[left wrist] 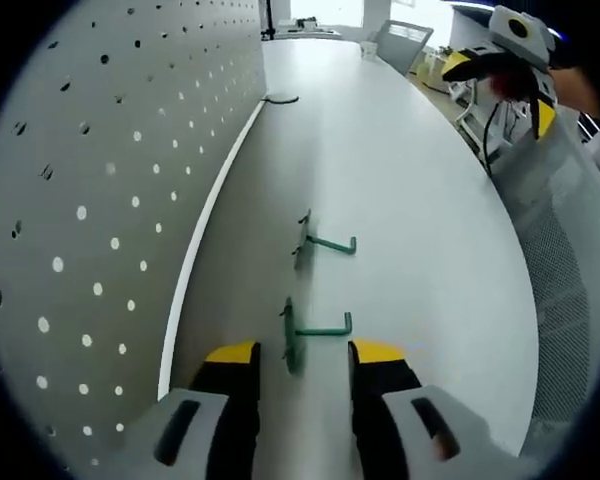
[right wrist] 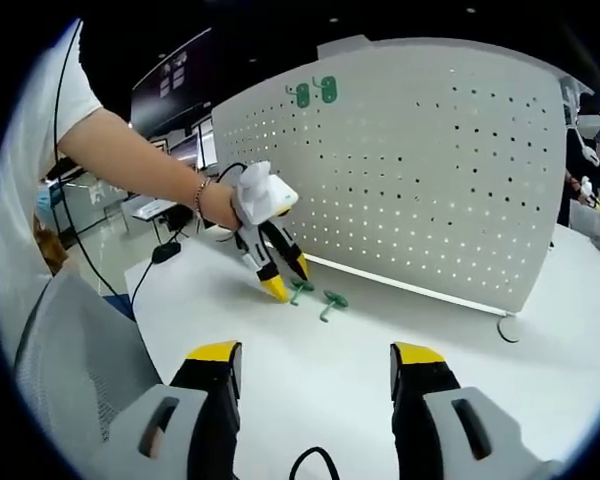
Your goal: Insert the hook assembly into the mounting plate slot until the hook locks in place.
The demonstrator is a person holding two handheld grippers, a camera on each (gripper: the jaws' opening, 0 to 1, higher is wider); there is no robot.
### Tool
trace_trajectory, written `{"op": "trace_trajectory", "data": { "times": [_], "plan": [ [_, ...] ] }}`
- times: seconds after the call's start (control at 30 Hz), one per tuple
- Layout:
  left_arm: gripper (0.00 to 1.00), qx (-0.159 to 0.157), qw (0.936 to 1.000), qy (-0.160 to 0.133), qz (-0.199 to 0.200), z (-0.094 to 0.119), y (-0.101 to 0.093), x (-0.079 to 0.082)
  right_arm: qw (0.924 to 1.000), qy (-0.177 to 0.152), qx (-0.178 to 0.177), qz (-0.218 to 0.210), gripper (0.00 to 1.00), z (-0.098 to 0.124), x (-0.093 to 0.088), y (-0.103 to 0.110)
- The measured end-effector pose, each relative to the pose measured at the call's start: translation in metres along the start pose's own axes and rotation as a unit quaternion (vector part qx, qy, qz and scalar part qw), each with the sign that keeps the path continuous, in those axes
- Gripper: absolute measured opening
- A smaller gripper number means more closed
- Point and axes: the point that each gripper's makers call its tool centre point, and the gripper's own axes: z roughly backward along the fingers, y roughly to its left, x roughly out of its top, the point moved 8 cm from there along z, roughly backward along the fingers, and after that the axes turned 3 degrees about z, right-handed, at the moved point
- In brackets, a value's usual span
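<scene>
- The left gripper point(left wrist: 302, 362) pointed forward and low, its yellow-tipped jaws parted with a clear gap between them.
- Seen from the right gripper view, the left gripper point(right wrist: 280, 281) angled downward, tips close to the surface, held by a hand point(right wrist: 220, 205) on a bare forearm with a bracelet at the wrist.
- The right gripper point(right wrist: 317, 365) was held level, jaws spread wide.
- In the left gripper view, the right gripper point(left wrist: 520, 75) hung raised, well apart.
</scene>
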Motion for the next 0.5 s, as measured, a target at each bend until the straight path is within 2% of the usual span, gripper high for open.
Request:
{"op": "trace_trajectory", "data": {
  "times": [0.5],
  "plan": [
    [0.16, 0.020, 0.9998, 0.004, 0.007, 0.0014, 0.0007, -0.0010, 1.0000, -0.003, -0.008, -0.005, 0.57, 0.0024, 0.0003, -0.0025]
  ]
}}
